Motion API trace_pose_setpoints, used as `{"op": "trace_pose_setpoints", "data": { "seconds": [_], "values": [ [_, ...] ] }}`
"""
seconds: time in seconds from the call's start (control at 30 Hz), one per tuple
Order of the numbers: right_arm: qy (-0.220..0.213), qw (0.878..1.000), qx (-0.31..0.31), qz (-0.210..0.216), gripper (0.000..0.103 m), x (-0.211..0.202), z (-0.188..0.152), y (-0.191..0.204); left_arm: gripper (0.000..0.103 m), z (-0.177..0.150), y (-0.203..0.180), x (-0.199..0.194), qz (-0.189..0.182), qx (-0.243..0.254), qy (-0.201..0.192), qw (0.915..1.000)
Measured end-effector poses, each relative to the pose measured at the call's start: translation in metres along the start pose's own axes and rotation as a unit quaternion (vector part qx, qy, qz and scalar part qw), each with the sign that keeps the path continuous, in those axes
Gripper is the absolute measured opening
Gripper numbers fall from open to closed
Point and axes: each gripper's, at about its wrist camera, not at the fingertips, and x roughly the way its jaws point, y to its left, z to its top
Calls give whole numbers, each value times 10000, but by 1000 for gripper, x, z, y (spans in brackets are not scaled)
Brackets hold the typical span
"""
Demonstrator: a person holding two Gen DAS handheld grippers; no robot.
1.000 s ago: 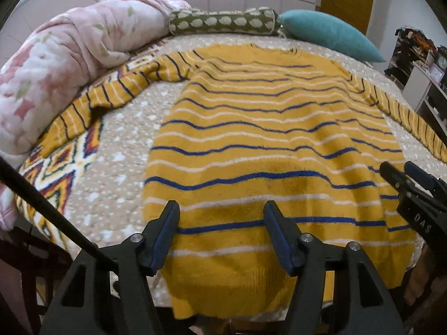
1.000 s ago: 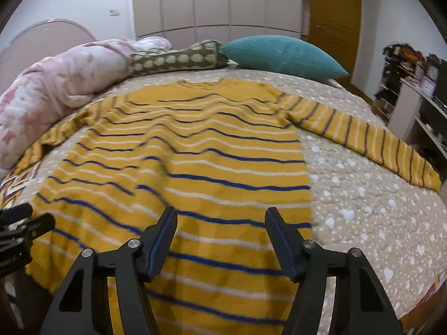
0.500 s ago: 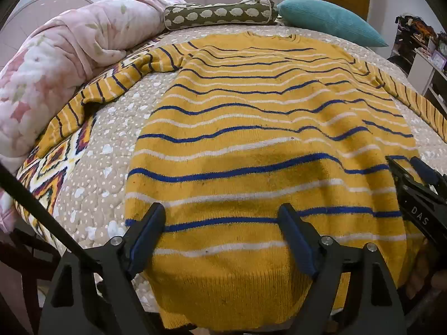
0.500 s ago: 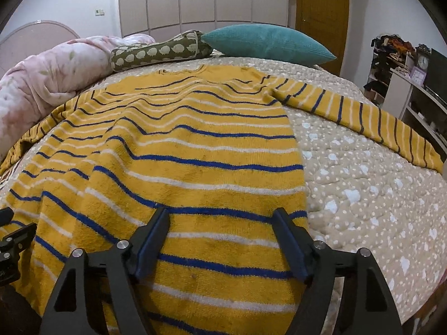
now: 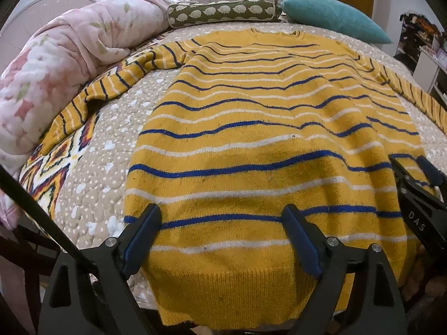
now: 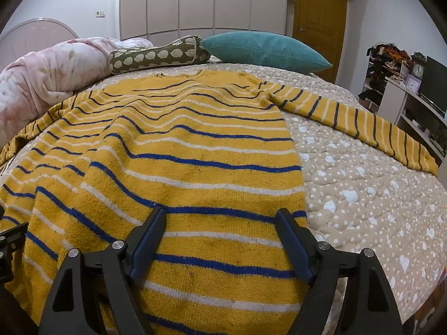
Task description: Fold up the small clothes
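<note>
A yellow sweater (image 5: pixel 251 128) with blue and white stripes lies flat on the bed, sleeves spread out, its hem hanging over the near edge. It also shows in the right wrist view (image 6: pixel 178 150). My left gripper (image 5: pixel 222 216) is open, low over the hem near the sweater's left side. My right gripper (image 6: pixel 220 219) is open over the hem near its right side, and it shows at the right edge of the left wrist view (image 5: pixel 410 164). Neither gripper holds anything.
A beige dotted quilt (image 6: pixel 349 184) covers the bed. A pink floral duvet (image 5: pixel 56 64) is bunched at the left. An olive bolster (image 5: pixel 223 11) and a teal pillow (image 6: pixel 262 50) lie at the head. Shelves (image 6: pixel 402 97) stand at the right.
Both grippers have moved forward and lower toward the sweater's hem. The sweater now fills more of both views. Both grippers stay open.
</note>
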Motion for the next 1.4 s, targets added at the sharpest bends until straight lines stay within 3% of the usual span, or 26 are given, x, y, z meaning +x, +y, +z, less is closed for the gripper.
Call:
{"op": "trace_pose_setpoints", "data": {
  "seconds": [1.4],
  "values": [
    [-139, 9999, -22, -71, 84, -3, -4, 2, 90, -1, -4, -1, 135, 52, -124, 9998]
  ]
}}
